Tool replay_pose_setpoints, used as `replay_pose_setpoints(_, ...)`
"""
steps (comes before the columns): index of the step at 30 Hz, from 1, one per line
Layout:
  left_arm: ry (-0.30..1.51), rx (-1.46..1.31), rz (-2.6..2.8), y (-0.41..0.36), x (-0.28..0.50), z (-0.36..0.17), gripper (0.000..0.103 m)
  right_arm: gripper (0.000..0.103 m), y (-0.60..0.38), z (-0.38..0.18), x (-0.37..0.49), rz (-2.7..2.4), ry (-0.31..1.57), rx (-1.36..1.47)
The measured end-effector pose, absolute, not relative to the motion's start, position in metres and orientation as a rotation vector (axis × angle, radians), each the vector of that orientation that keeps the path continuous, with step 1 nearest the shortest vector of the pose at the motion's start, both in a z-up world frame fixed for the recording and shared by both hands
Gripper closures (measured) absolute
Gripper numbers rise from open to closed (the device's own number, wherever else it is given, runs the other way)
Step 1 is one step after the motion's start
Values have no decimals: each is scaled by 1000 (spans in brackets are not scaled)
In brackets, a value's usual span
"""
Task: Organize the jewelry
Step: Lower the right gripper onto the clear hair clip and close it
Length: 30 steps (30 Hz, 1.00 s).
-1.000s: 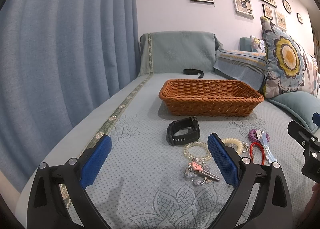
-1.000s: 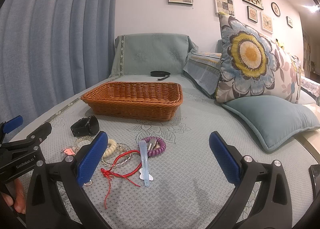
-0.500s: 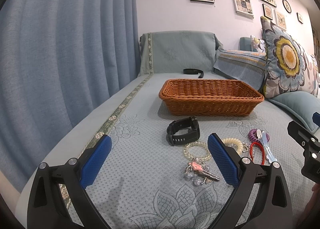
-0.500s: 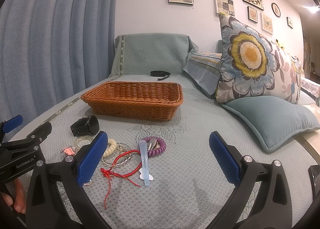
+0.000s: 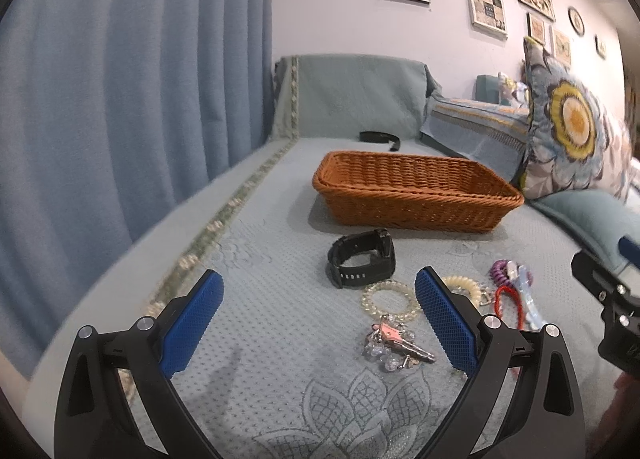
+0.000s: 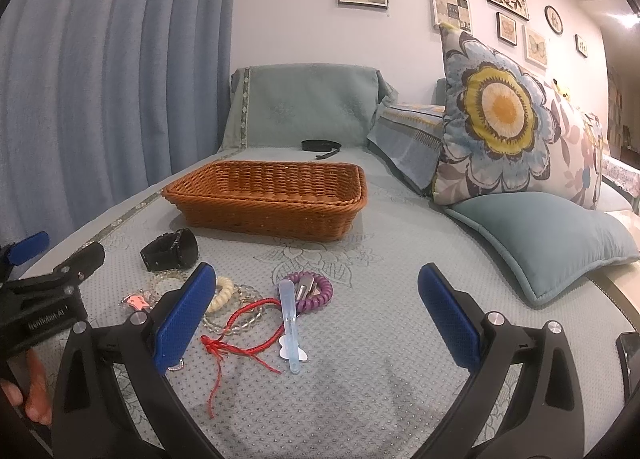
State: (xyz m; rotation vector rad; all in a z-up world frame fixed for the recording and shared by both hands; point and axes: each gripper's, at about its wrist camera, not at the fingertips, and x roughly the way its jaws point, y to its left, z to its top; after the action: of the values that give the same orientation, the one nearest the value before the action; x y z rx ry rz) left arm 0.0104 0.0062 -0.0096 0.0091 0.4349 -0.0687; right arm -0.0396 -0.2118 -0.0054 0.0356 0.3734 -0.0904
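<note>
Two hand-held grippers hover low over a grey-green quilted sofa cover (image 6: 380, 339). The left gripper (image 5: 318, 323) has its blue-padded fingers spread wide apart with nothing between them; the right gripper (image 6: 318, 315) is likewise spread wide and holds nothing. A bit of a hand (image 6: 34, 391) shows at the lower left edge of the right view. Just ahead of the fingers, jewelry lies scattered on the cover: a pink key with clear beads (image 5: 394, 343), a clear bead bracelet (image 5: 390, 301), a cream coil band (image 6: 222, 293), a red cord bracelet (image 6: 244, 333), a pale blue hair clip (image 6: 290, 325) and a purple coil band (image 6: 316, 291), all close together, some touching. A little farther sits a black watch (image 5: 362, 259), on its side. Beyond it stands a brown wicker basket (image 5: 416, 193), its inside not visible from here. Farther back lies a black strap (image 6: 320, 147) near the sofa's backrest, with a flowered pillow (image 6: 504, 115) to the right and a blue curtain (image 5: 120, 79) to the left.
</note>
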Motion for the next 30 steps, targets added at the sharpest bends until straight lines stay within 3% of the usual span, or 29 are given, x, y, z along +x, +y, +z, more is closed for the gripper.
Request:
replay_pose_setpoints(10, 645, -236, -326, 48, 49, -21, 26, 48, -240, -11, -22, -22, 530, 126)
replay_pose_setpoints(12, 672, -236, -349, 45, 52, -24, 36, 52, -242, -13, -20, -18, 553, 126)
replay_pose_setpoints(14, 709, -245, -388, 40, 55, -29, 47, 61, -247, -16, -17, 5, 586, 140)
replay_pose_setpoints(21, 780, -173, -458, 14, 55, -37, 61, 65, -263, -26, -7, 66, 677, 213)
replay_pose_setpoints(27, 810, -190, -464, 27, 60, -37, 62, 66, -246, -36, 2, 94, 749, 147)
replay_pose_setpoints(30, 857, -297, -517, 51, 68, -38, 63, 74, -238, -43, 10, 101, 790, 123)
